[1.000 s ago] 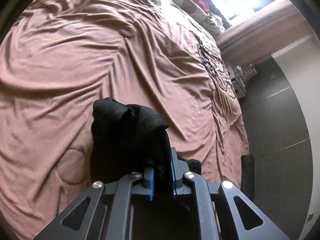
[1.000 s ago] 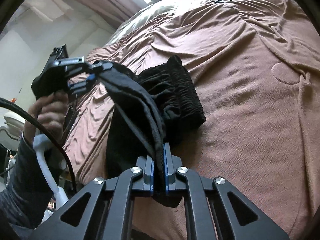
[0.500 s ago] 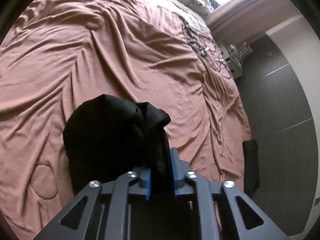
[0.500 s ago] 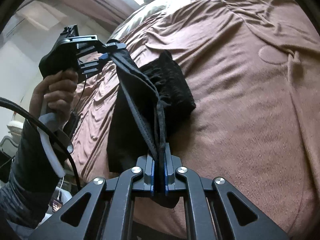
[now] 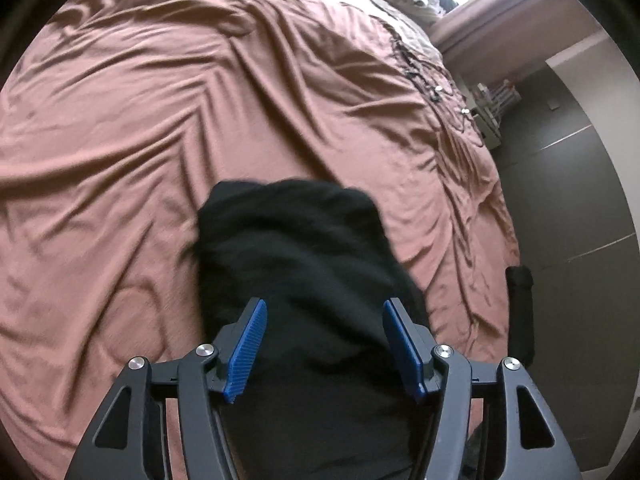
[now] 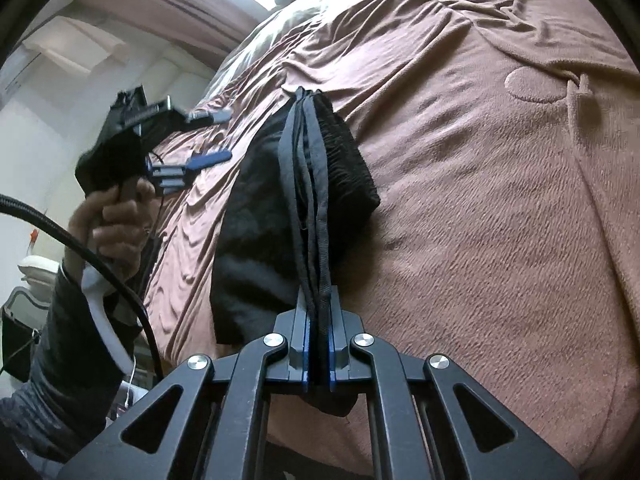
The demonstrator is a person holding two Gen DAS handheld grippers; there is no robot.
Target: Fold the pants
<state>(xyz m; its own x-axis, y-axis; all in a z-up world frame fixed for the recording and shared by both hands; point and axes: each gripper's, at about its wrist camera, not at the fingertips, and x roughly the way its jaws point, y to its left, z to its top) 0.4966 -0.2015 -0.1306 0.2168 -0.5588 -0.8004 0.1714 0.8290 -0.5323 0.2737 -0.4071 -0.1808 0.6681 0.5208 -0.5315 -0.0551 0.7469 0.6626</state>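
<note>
Black pants [image 5: 304, 248] lie bunched on the brown bed cover [image 5: 160, 100]. My left gripper [image 5: 324, 304] hovers over them with its jaws opening; the blue pads [image 5: 248, 340] stand apart and press on nothing. In the right wrist view the left gripper [image 6: 214, 136] is off to the left of the pants [image 6: 260, 208], nothing between its fingers. My right gripper [image 6: 319, 294] is shut on several stacked edges of the pants, which stretch up from its jaws to the gathered waistband.
The rumpled brown cover [image 6: 500, 200] fills most of both views. A person's hand [image 6: 116, 216] holds the left gripper, with a black cable [image 6: 80, 248] trailing. Dark floor [image 5: 568, 200], a black object [image 5: 520, 300] and a white rack [image 5: 494, 100] lie beyond the bed's edge.
The left gripper has let go of the pants and spread its jaws. The fabric it held has dropped onto the bed. The right gripper keeps its hold.
</note>
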